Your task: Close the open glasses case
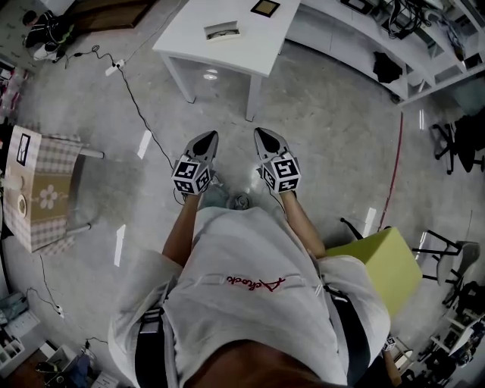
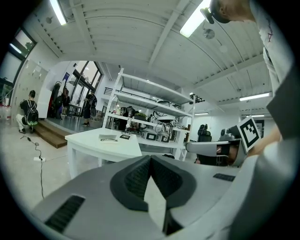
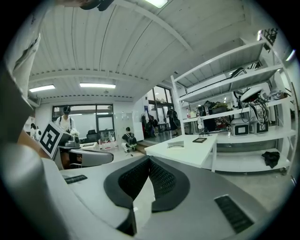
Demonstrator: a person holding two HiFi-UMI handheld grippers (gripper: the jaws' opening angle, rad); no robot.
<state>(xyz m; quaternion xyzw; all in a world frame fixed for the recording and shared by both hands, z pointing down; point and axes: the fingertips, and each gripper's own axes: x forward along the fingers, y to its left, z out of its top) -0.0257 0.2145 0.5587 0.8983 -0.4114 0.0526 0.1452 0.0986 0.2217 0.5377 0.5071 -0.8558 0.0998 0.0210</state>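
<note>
The open glasses case (image 1: 222,31) lies on a white table (image 1: 250,53) far ahead of me, with a small dark flat item (image 1: 265,7) beside it. My left gripper (image 1: 209,137) and right gripper (image 1: 261,133) are held side by side at waist height over the floor, well short of the table. Both are shut with nothing between the jaws. In the left gripper view the case (image 2: 108,138) shows small on the table beyond the left gripper (image 2: 150,158). The right gripper view shows the case (image 3: 176,145) past the right gripper (image 3: 149,160).
White shelving (image 1: 394,45) runs along the back right. A yellow-green seat (image 1: 379,265) stands at my right, and a checked-cloth table (image 1: 38,189) at my left. Cables (image 1: 136,98) trail over the floor. People (image 3: 127,138) are in the background.
</note>
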